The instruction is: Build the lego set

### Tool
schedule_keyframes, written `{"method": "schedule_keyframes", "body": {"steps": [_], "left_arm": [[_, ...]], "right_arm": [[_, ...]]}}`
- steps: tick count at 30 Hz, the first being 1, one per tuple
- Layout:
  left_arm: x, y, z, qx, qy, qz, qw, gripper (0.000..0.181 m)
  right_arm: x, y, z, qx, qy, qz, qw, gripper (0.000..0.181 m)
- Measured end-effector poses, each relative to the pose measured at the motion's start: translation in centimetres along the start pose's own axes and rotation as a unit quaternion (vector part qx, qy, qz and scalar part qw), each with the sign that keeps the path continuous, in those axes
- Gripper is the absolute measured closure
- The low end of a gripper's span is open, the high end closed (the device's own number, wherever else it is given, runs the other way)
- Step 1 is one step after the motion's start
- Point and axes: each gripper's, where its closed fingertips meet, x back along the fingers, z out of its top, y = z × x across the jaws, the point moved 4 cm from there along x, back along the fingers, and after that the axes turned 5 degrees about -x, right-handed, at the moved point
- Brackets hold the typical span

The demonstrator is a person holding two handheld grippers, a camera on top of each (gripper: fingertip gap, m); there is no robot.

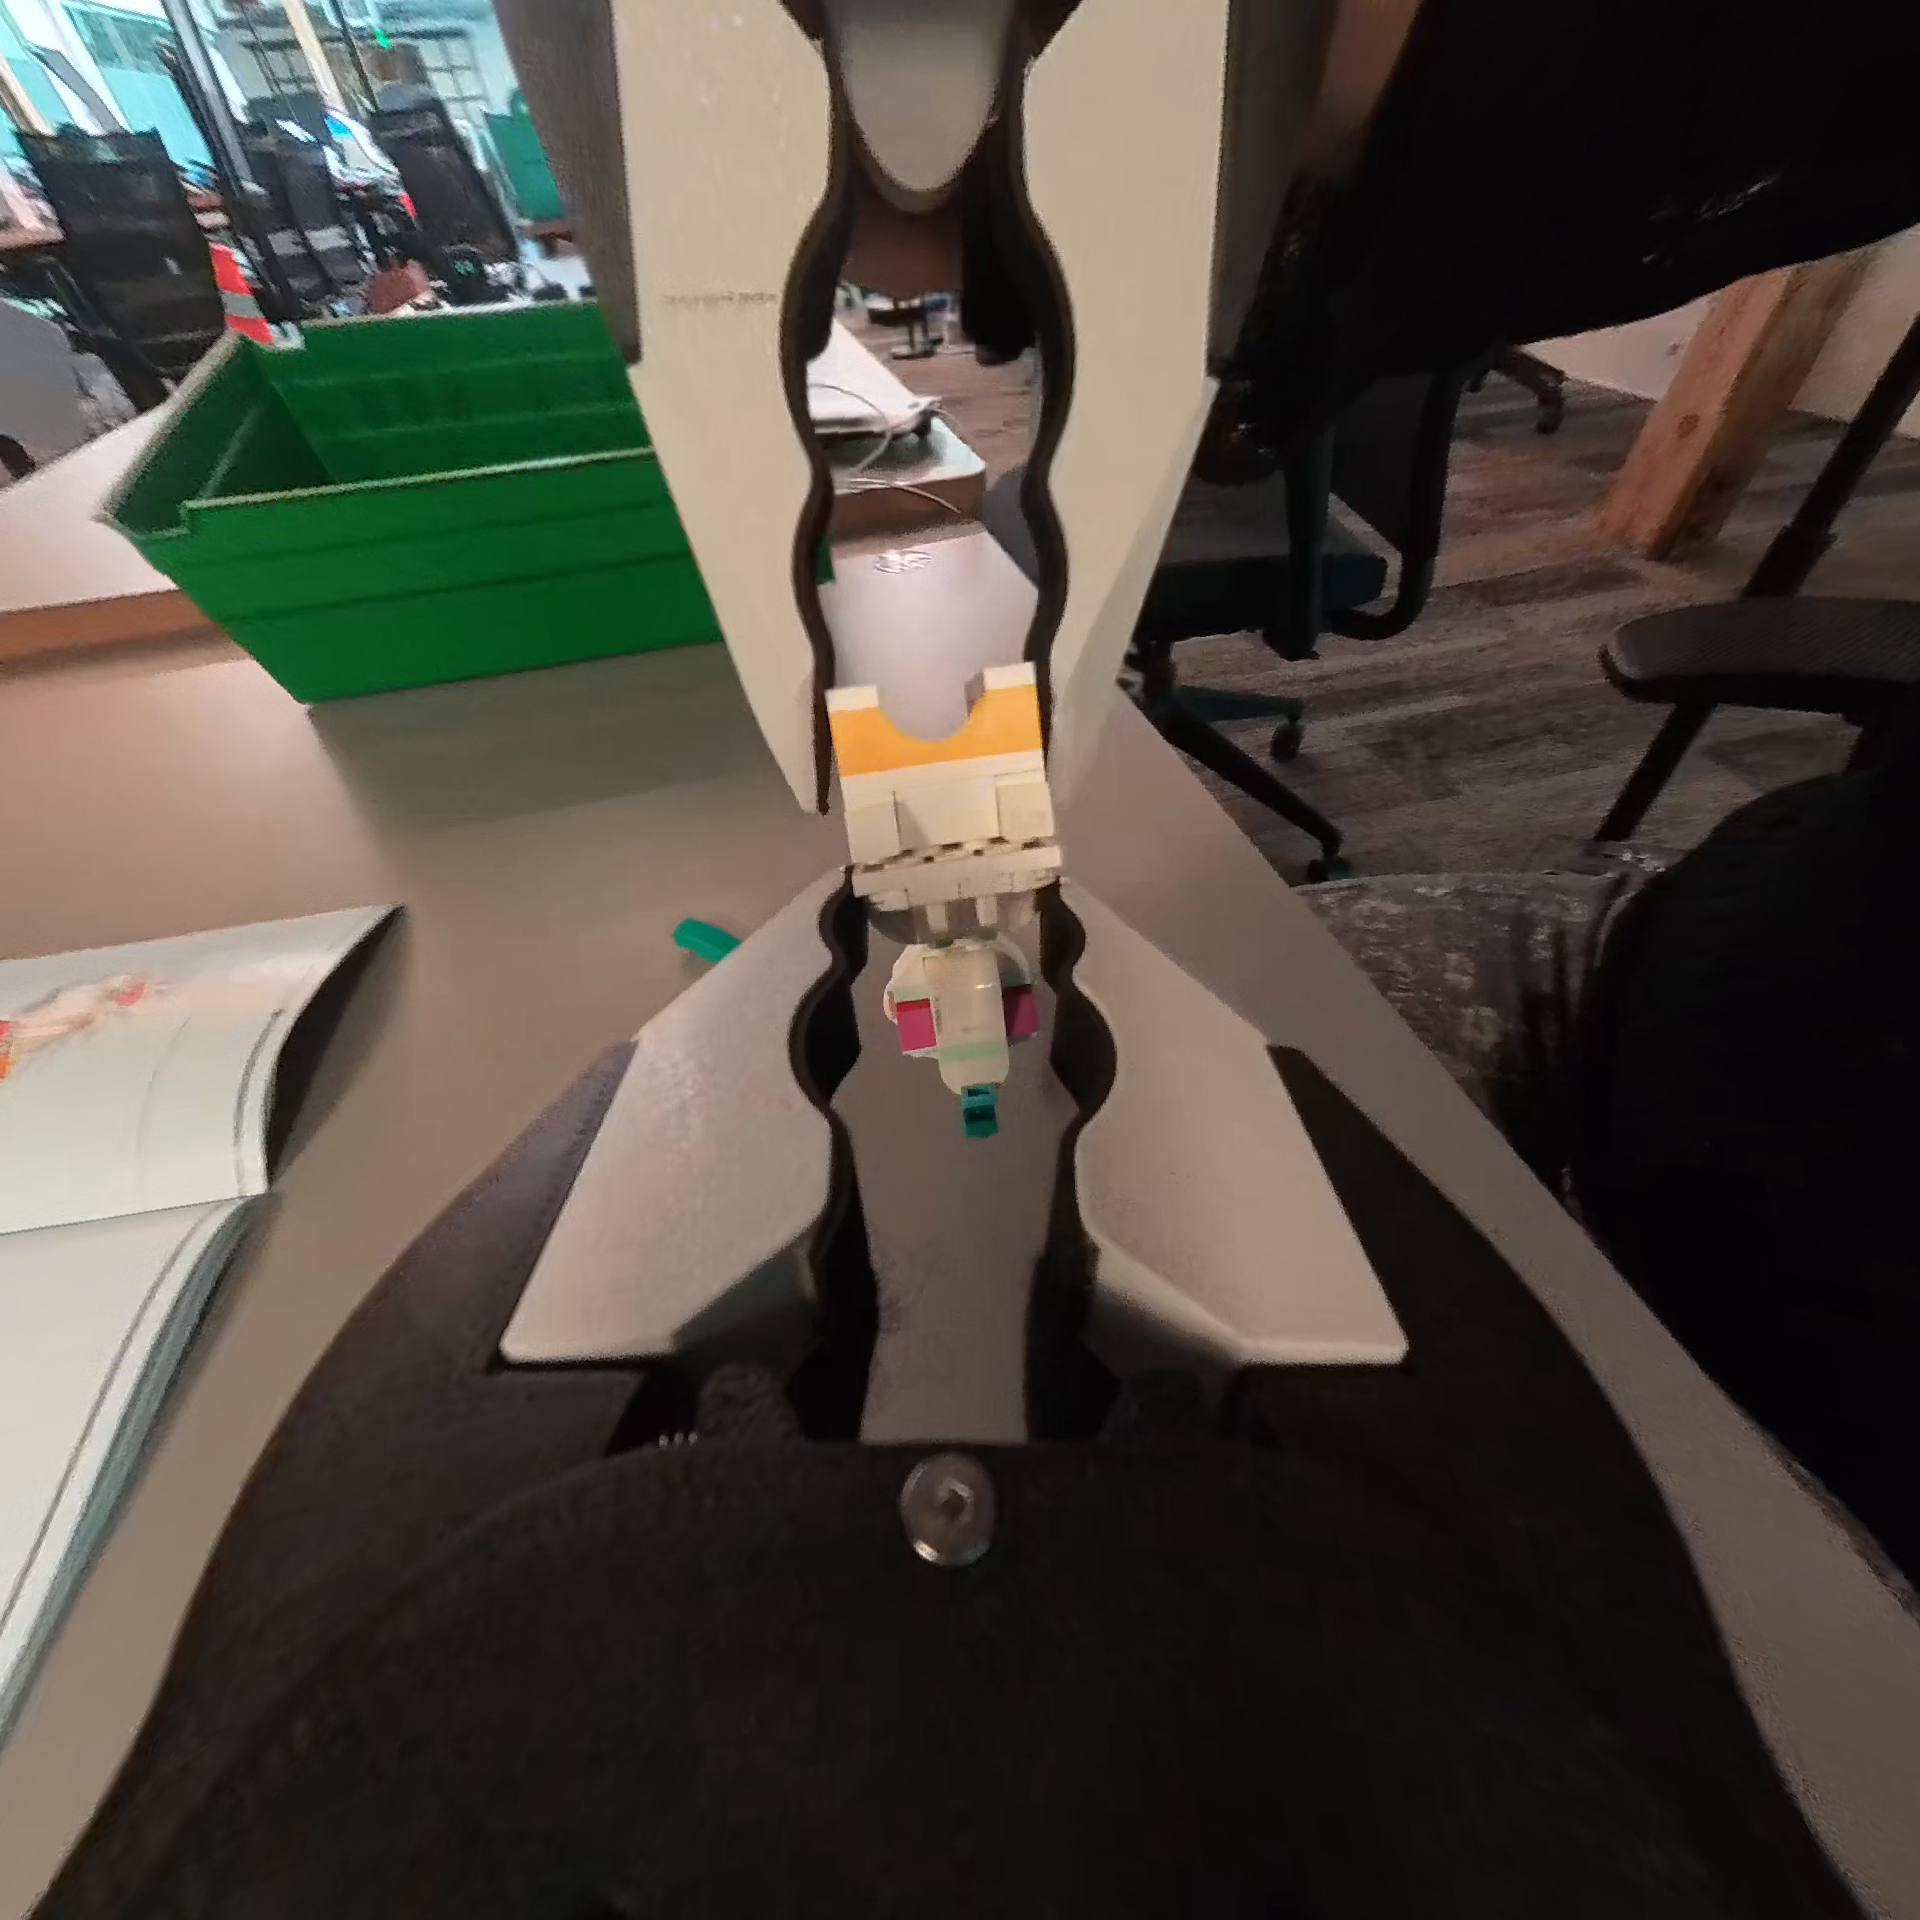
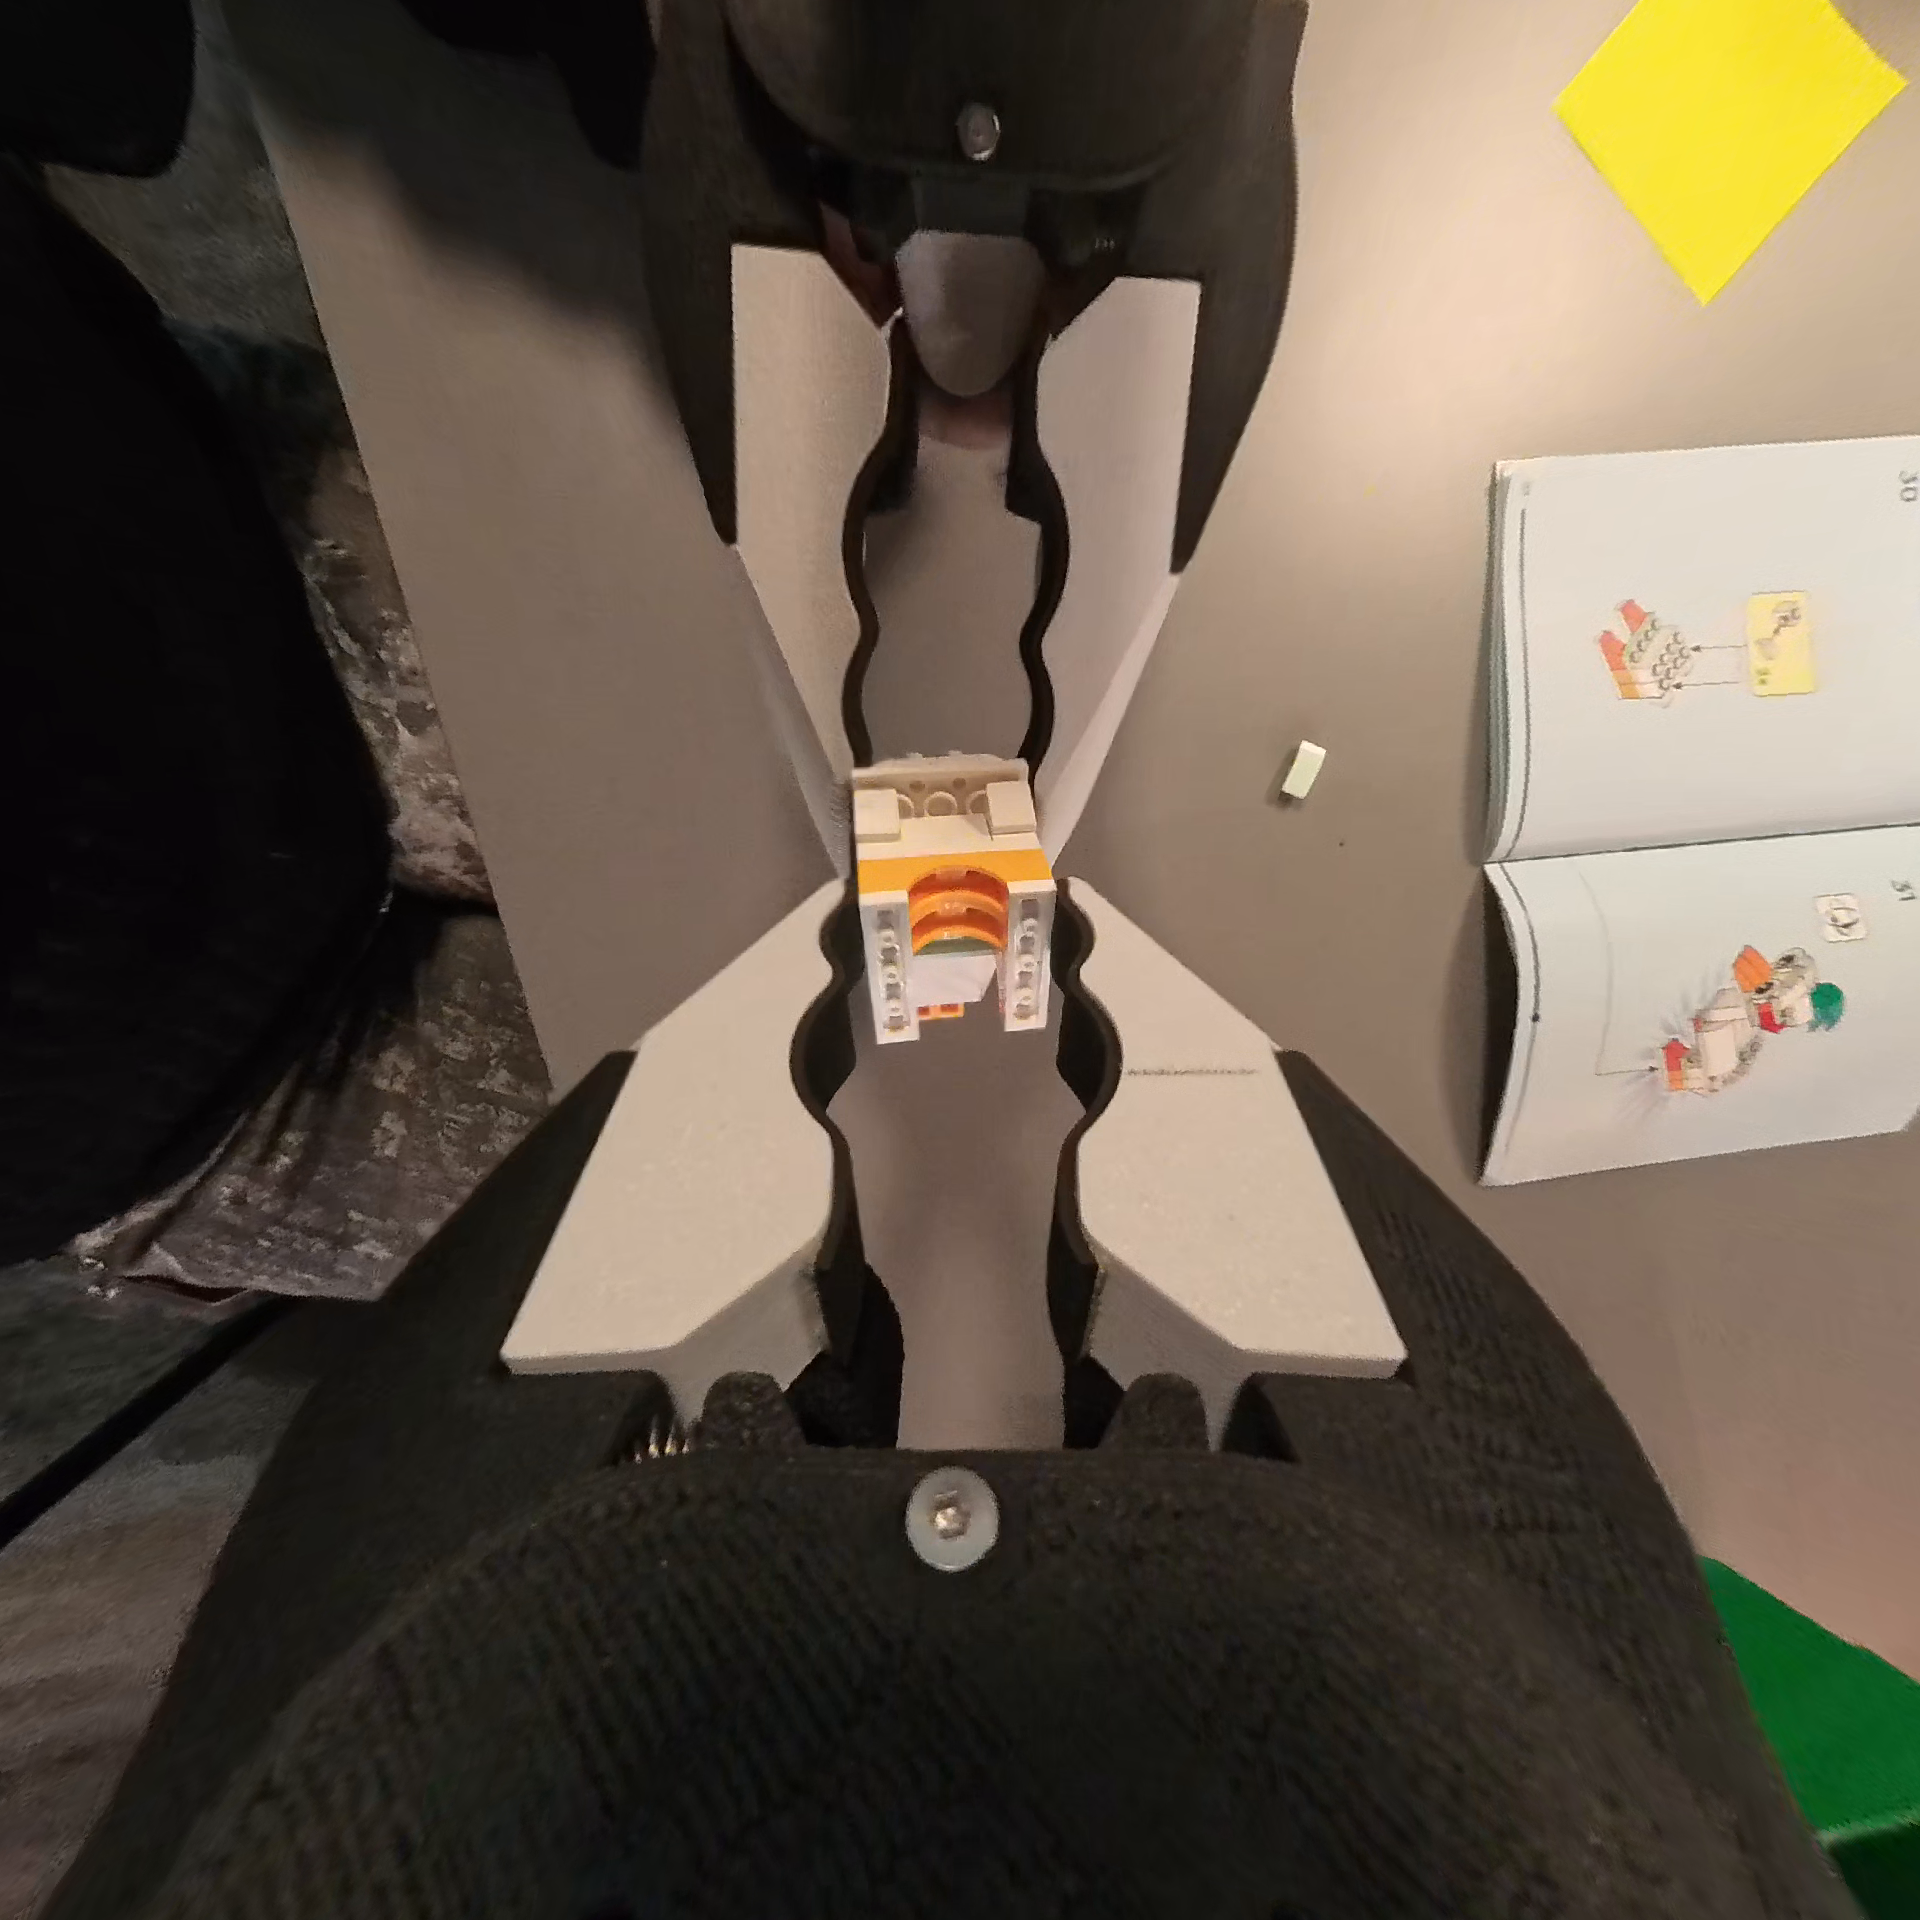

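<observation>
Starting at nine o'clock in the left wrist view, an open paper instruction booklet (image 1: 156, 1091) lies flat on the grey table (image 1: 520, 831). A stack of green plastic bins (image 1: 416, 520) sits at ten o'clock, and a small teal loose piece (image 1: 707, 938) rests on the table just left of centre. At the centre, off the table, is the task's thing: a partly built white and orange lego model (image 1: 935, 732) with an arched cut-out, from which a small stalk of magenta, mint and teal bricks (image 1: 961, 1034) hangs toward six o'clock. The left gripper (image 1: 951, 888) comes up from six o'clock with its tongs narrowed onto the model's white plate end. The right gripper (image 2: 956, 935) meets it tip to tip from the other side, its tongs closed on the orange-banded block. Further right in the right wrist view, a small pale loose brick (image 2: 1304, 771) lies on the table at two o'clock. Beyond it is the booklet, and a yellow paper square (image 2: 1725, 135) lies at one o'clock. The step in hand looks like seating or checking a joint between the model's two sections while it is held from both ends. The next move probably calls for a straight push along the shared axis without twisting, then for one gripper to let go and fetch a loose piece.
</observation>
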Motion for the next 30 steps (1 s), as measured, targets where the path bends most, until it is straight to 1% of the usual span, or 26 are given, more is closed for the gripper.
{"method": "schedule_keyframes", "body": {"steps": [6, 9, 14, 18, 21, 23, 26, 30], "left_arm": [[0.1, -0.3, 0.6, -0.039, 0.017, 0.044, 0.998, 0.148], [0.3, -0.5, 0.9, -0.046, 0.026, 0.057, 0.997, 0.148], [0.5, -0.3, 1.2, -0.022, 0.053, 0.035, 0.998, 0.148], [0.8, -0.2, 1.7, 0.008, 0.083, 0.012, 0.996, 0.148], [0.9, -0.1, 2.1, 0.048, 0.111, -0.013, 0.993, 0.148], [1.4, -0.2, 3.2, 0.079, 0.14, -0.038, 0.986, 0.149], [2.3, -1.0, 5.8, 0.122, 0.175, -0.064, 0.975, 0.149], [3.6, -2.4, 9.4, 0.108, 0.188, -0.047, 0.975, 0.149]], "right_arm": [[0.9, 0.3, 1.1, 0.0, -0.006, 0.009, 1.0, 0.146], [1.1, 0.3, 1.5, 0.012, -0.012, 0.003, 1.0, 0.146], [1.5, 0.0, 1.9, 0.046, -0.012, -0.004, 0.999, 0.146], [1.9, -0.1, 2.1, 0.013, 0.003, 0.023, 1.0, 0.146], [2.5, 0.1, 2.3, -0.028, 0.009, 0.056, 0.998, 0.146], [3.6, 0.4, 2.8, -0.062, 0.012, 0.086, 0.994, 0.146], [6.2, 1.3, 4.2, -0.107, 0.02, 0.125, 0.986, 0.146], [9.6, 2.3, 6.5, -0.1, 0.011, 0.107, 0.989, 0.146]]}}
